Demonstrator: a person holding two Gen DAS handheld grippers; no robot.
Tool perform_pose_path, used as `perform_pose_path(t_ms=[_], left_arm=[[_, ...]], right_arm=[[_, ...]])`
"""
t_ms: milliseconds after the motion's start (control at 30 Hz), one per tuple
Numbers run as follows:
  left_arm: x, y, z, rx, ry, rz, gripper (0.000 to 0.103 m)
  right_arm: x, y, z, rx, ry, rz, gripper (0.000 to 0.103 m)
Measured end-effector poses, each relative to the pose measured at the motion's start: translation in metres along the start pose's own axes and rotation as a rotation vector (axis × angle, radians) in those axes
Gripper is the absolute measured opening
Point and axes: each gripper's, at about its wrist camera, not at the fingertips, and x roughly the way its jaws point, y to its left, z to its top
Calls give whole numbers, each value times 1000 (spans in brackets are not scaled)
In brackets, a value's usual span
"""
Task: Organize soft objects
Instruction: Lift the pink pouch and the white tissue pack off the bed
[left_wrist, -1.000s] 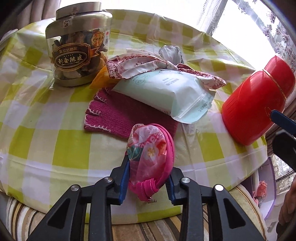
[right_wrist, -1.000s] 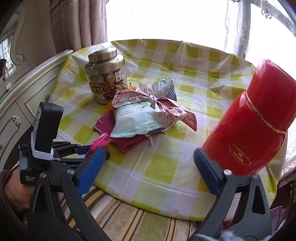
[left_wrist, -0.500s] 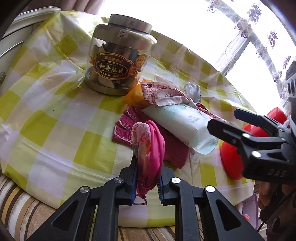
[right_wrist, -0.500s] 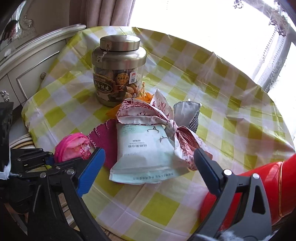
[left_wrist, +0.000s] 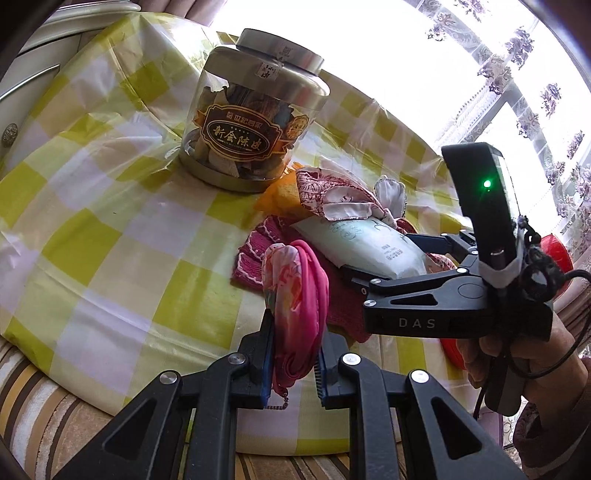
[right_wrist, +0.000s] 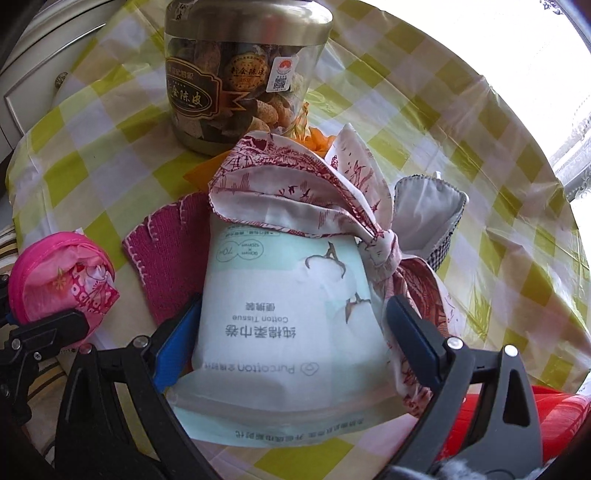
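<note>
A home: a round table under a checked cloth (left_wrist: 110, 236), patterned lace curtains (left_wrist: 517, 74), a striped rug (left_wrist: 33, 406).

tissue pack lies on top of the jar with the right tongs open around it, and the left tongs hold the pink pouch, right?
Not quite. The tissue pack lies on the magenta knit and the checked cloth, in front of the jar, not on top of it; the right wrist view shows this. The rest holds: the right tongs stand open around the pack, and the left tongs hold the pink pouch.
</note>
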Motion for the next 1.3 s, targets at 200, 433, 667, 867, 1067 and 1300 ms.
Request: perform_pose_path(t_ms=[200, 433, 667, 867, 1067, 1300], left_arm=[[1, 2, 0, -11, -3, -3, 18], [0, 1, 0, -9, -11, -1, 18], [-1, 1, 0, -10, -18, 3, 18], [-1, 1, 0, -11, -18, 6, 18], [-2, 0, 0, -12, -18, 8, 18], [-3, 0, 0, -11, -20, 9, 18]], right_arm=[[-20, -3, -9, 89, -85, 10, 75], [-53, 4, -29, 135, -174, 46, 75], [-68, 15, -53, 161, -193, 120, 75], [-77, 25, -78, 188, -168, 209, 75], [-75, 27, -104, 237, -120, 325, 75], [-78, 31, -125, 243, -91, 369, 78]])
